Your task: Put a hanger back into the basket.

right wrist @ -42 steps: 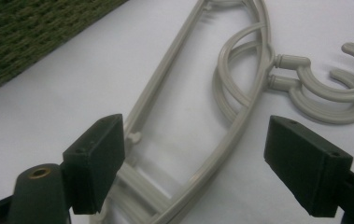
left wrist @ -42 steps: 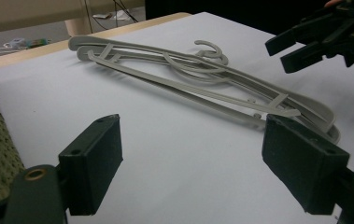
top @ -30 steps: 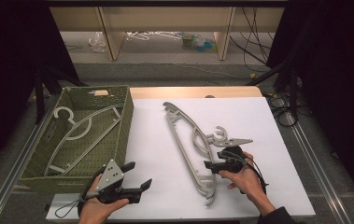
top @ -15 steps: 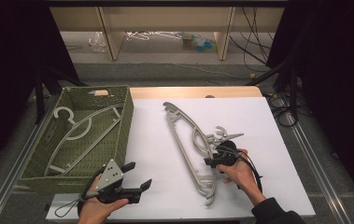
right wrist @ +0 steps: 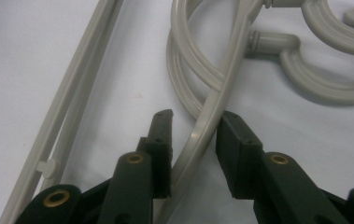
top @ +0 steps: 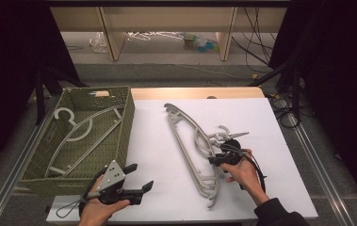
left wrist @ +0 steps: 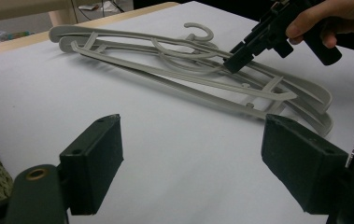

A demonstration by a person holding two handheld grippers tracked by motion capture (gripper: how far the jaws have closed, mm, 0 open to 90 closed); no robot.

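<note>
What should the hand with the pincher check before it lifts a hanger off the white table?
1. Hanger arm between the right gripper jaws: ok; the jaws have just been closing around it.
2. Pads pressing the hangers: cannot tell, a gap shows on one side.
3. Only one hanger caught: cannot tell, they lie stacked.
4. Left gripper open, clear of the pile: ok.
5. Basket has room: ok, it holds a few hangers.

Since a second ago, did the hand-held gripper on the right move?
Yes, a little. The right hand-held gripper slid left onto the grey hangers, away from the table's right edge. Its jaws have just been closing around a hanger's arm.
</note>
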